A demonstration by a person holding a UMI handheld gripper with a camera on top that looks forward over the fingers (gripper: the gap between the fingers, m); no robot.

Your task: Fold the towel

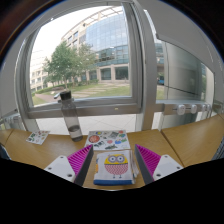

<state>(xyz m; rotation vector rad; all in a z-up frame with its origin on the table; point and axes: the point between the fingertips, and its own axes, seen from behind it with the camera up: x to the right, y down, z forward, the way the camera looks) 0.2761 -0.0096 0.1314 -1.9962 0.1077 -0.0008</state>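
Observation:
A folded white towel [115,166] with a pink and yellow owl print and a blue edge lies on the wooden table [35,152], between my fingers. My gripper [113,160] is open. The left pad [79,158] stands a little off the towel's left edge, and the right pad [149,157] stands close by its right edge. Just beyond the fingers lies another flat cloth [108,139] printed with coloured round shapes.
A clear bottle [70,113] with a dark cap stands at the table's far edge by the big window [90,50]. A small white item [38,138] lies far left. A second table top [195,138] adjoins on the right.

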